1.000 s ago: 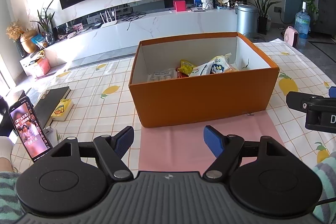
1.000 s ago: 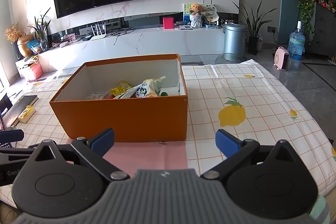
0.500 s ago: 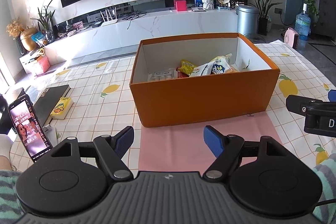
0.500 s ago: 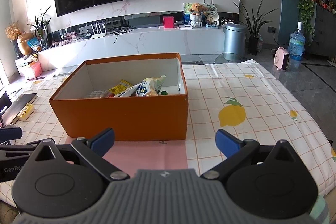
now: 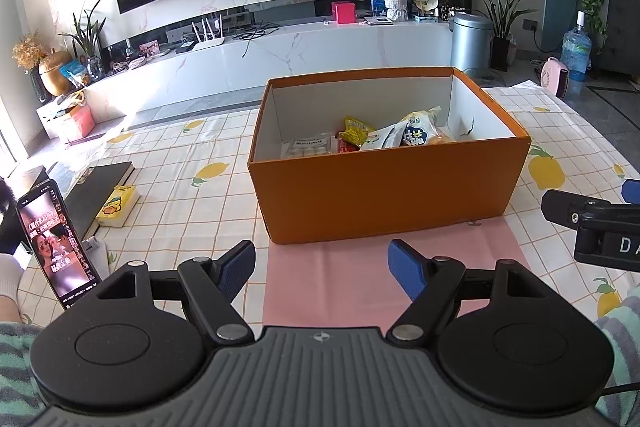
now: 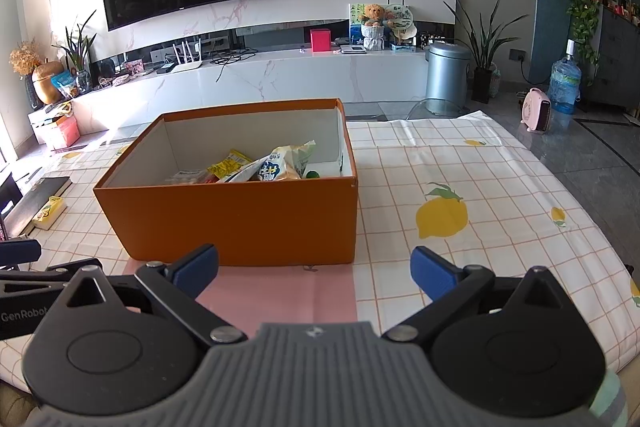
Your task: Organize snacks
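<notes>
An orange cardboard box point(image 5: 384, 187) point(image 6: 240, 215) stands on the table with several snack packets inside: a yellow packet point(image 5: 357, 129) point(image 6: 230, 163), a white and blue bag point(image 5: 420, 133) point(image 6: 276, 167), a blister pack point(image 5: 310, 147). My left gripper point(image 5: 322, 269) hovers open just in front of the box over a pink mat point(image 5: 332, 283), nothing between its blue pads. My right gripper point(image 6: 314, 271) is open too, near the box's front right corner, empty. It also shows at the right edge of the left wrist view point(image 5: 592, 223).
A lemon-print checked tablecloth point(image 6: 460, 187) covers the table. At the left lie a black book point(image 5: 92, 195), a yellow pack point(image 5: 116, 205) and a propped phone point(image 5: 56, 243). The table's right edge point(image 6: 592, 195) drops to the floor. A TV wall stands behind.
Both views have tilted up very slightly; the box sits a touch lower in frame. Both grippers stay open and nothing on the table has moved.
</notes>
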Motion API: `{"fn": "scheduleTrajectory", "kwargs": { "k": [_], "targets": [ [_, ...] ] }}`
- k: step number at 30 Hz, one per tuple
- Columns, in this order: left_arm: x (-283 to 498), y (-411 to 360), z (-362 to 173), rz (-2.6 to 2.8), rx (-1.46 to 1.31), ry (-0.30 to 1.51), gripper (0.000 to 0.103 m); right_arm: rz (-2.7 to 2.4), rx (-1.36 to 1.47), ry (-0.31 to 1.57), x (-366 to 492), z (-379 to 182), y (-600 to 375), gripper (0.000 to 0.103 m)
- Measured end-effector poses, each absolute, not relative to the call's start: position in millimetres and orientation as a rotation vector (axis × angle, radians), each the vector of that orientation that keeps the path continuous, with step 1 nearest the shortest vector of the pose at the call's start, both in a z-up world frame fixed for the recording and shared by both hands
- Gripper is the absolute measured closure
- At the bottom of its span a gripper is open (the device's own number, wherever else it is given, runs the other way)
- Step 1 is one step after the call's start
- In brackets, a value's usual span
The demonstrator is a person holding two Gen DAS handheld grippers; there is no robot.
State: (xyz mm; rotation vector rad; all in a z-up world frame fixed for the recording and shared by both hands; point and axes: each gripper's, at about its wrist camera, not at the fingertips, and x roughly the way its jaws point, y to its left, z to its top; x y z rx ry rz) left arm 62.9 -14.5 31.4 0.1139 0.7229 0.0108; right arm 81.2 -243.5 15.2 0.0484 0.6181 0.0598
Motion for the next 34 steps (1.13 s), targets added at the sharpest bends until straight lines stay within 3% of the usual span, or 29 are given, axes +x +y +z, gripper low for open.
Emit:
{"fn": "scheduleTrajectory", "kwargs": {
  "k": [34],
  "targets": [
    [55.8, -17.4, 40.3, 0.01, 0.131, 0.69, 0.014, 0.062, 0.069, 0.635, 80.4, 10.9, -245.4, 0.004]
  ]
}}
